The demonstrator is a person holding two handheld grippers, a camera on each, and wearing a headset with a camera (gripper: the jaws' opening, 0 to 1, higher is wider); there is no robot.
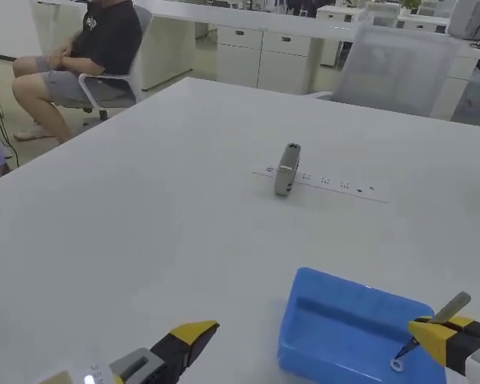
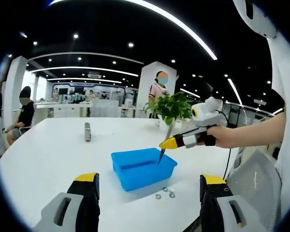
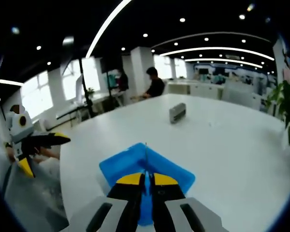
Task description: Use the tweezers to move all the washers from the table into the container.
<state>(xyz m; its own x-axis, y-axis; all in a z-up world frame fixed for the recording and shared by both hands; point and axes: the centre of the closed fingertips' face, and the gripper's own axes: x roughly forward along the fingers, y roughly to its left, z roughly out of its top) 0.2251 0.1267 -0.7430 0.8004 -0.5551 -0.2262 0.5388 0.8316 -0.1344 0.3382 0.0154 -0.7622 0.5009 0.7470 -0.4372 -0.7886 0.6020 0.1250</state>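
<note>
A blue container (image 1: pixel 348 324) sits on the white table (image 1: pixel 160 208) near its front edge. My right gripper (image 1: pixel 422 328) is shut on the tweezers (image 1: pixel 406 349), whose tips point down over the container's right part with a small washer (image 1: pixel 397 366) at them. In the right gripper view the right gripper (image 3: pixel 146 180) clamps the tweezers (image 3: pixel 146 162) above the container (image 3: pixel 181 175). My left gripper (image 1: pixel 206 328) hovers open to the container's left, holding nothing. In the left gripper view the left gripper (image 2: pixel 150 188) stands open before the container (image 2: pixel 142 166), with three washers (image 2: pixel 165 193) on the table just in front.
A grey block (image 1: pixel 287 169) stands on a flat white strip (image 1: pixel 344 186) at mid-table. A person sits on a chair (image 1: pixel 92 44) at the far left, and an empty office chair (image 1: pixel 396 68) stands behind the table. A potted plant (image 2: pixel 171 108) is on the table's far side.
</note>
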